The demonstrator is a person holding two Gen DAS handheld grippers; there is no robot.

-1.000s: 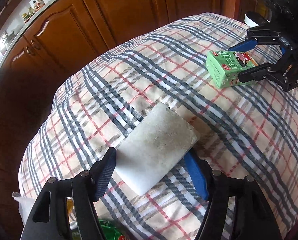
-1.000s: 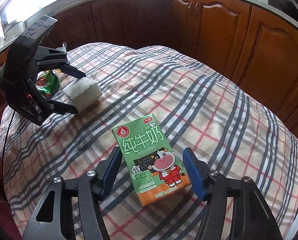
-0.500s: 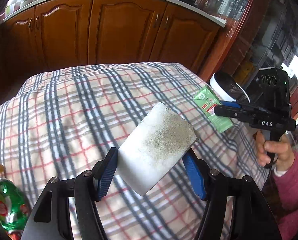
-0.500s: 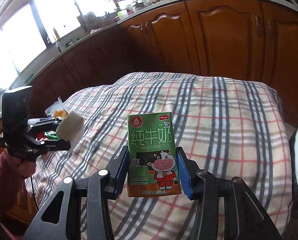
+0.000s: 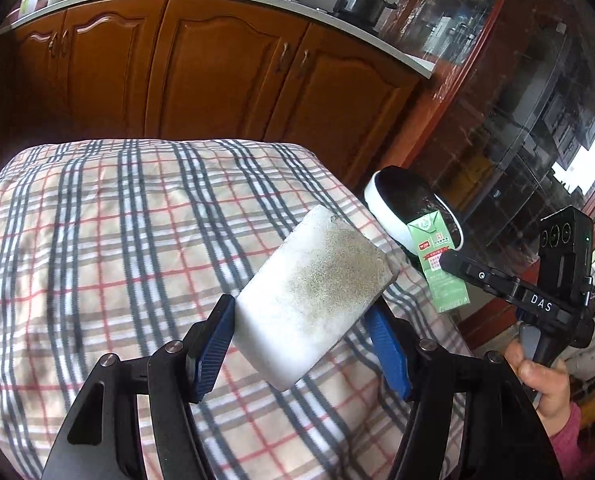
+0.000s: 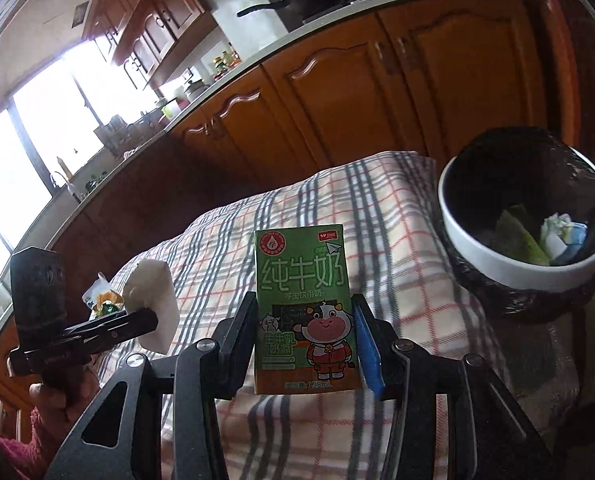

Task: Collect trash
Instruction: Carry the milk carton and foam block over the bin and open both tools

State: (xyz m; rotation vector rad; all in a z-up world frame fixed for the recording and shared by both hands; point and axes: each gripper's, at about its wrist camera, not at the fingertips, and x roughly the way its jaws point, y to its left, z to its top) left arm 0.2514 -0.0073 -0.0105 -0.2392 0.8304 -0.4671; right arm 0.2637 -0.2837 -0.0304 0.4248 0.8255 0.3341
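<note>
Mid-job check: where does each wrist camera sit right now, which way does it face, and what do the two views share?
Left wrist: on the left gripper, facing down over the plaid-covered table toward wooden cabinets; shut on a white foam block; right hand shows.
Right wrist: on the right gripper, facing the white-rimmed, black-lined trash bin; shut on a green milk carton; left hand shows.
Shared: table, bin, both items, each other's gripper.

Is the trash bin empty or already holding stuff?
Not empty: the trash bin already holds a green wrapper and white-blue scraps on its black liner.
</note>
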